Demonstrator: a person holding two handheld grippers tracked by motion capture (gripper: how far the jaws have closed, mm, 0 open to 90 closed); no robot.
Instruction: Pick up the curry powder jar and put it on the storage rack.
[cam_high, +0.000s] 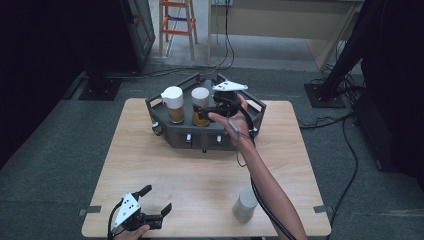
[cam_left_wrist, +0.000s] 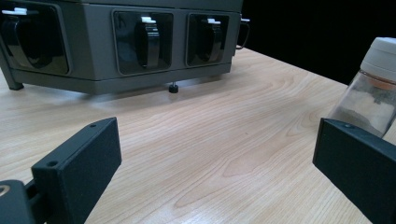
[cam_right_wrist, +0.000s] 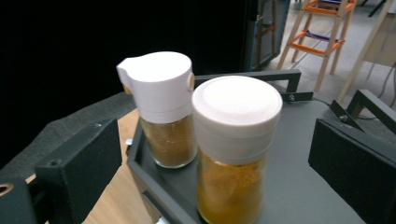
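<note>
The left gripper (cam_high: 156, 200) lies nearest, at the table's near edge, its jaws spread wide and empty. A lone spice jar (cam_high: 245, 204) with a pale cap stands off to its right on the bare table (cam_high: 200, 170). Beyond both, the right gripper (cam_high: 196, 111) reaches over the dark tray (cam_high: 172, 135), jaws parted wide on either side of the round-capped jar (cam_right_wrist: 236, 149) of yellow spice, with no pad pressing it. Just past that jar, nearly touching it, stands the spout-capped jar (cam_right_wrist: 163, 109). The step in hand looks like letting go of the round-capped jar on the tray. The next move likely calls for drawing the open jaws straight back without nudging either jar, then going for the lone spice jar.
</note>
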